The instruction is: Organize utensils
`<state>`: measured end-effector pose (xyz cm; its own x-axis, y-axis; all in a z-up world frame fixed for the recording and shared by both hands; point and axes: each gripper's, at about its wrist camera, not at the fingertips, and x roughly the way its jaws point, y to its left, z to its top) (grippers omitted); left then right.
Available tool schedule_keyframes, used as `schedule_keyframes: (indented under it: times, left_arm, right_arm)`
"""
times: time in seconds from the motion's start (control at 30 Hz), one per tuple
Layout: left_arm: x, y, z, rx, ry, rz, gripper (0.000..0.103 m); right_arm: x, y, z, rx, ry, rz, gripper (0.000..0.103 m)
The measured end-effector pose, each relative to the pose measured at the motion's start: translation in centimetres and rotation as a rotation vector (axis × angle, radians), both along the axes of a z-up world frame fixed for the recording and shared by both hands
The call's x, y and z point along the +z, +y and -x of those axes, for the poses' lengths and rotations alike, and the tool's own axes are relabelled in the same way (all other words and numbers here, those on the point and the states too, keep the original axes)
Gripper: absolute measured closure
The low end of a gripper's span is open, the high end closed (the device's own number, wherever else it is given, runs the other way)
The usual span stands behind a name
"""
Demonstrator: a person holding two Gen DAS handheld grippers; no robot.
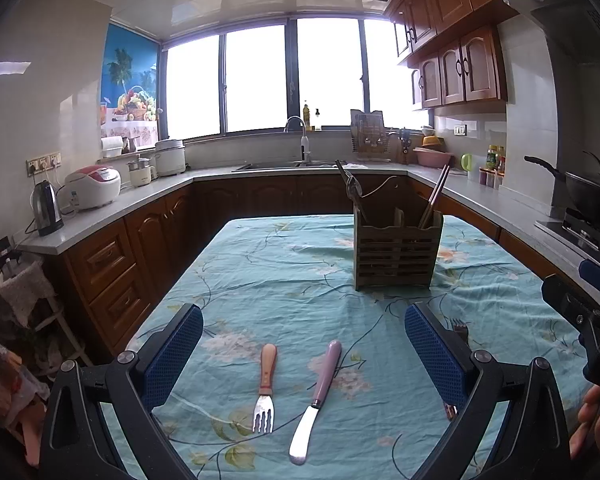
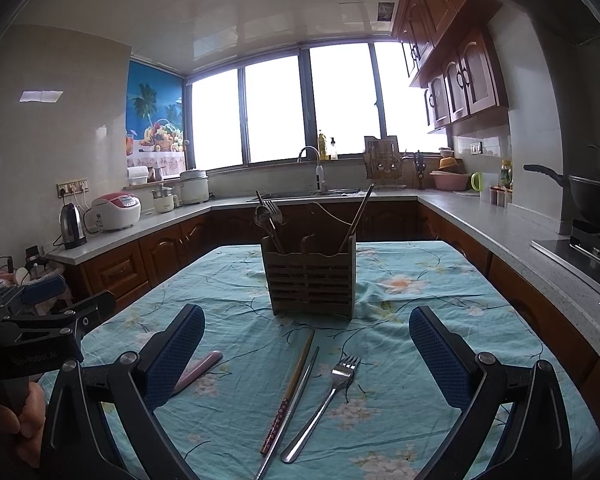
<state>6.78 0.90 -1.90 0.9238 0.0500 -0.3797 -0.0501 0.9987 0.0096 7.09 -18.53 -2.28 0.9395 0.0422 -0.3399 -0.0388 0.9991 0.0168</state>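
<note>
Steel fork (image 2: 327, 403) lay loose on the cloth (image 2: 420, 280) before the caddy (image 2: 311, 276): light, stiff, slippery, best pinched mid-handle. Left gripper (image 1: 304, 354) and right gripper (image 2: 306, 354) both gaped, empty.

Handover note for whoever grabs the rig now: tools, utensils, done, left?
Left tool: open, empty, above the wooden-handled fork and pink-handled knife.
Right tool: open, empty, above the wooden chopstick, metal chopstick and steel fork.
Done: wooden caddy at mid-table holds some utensils in its left slot, chopsticks in its right.
Left: all five pieces lie loose on the tablecloth; slot them.
</note>
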Motion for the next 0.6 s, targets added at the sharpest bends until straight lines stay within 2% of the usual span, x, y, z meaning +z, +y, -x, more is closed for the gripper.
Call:
schedule_keyframes:
  times: [0.6]
  left_arm:
    - [-0.03,-0.13,-0.63,-0.004,0.010,0.004,0.001]
  right_arm:
    - [0.24,0.04,-0.26,0.001,0.006,-0.003,0.000]
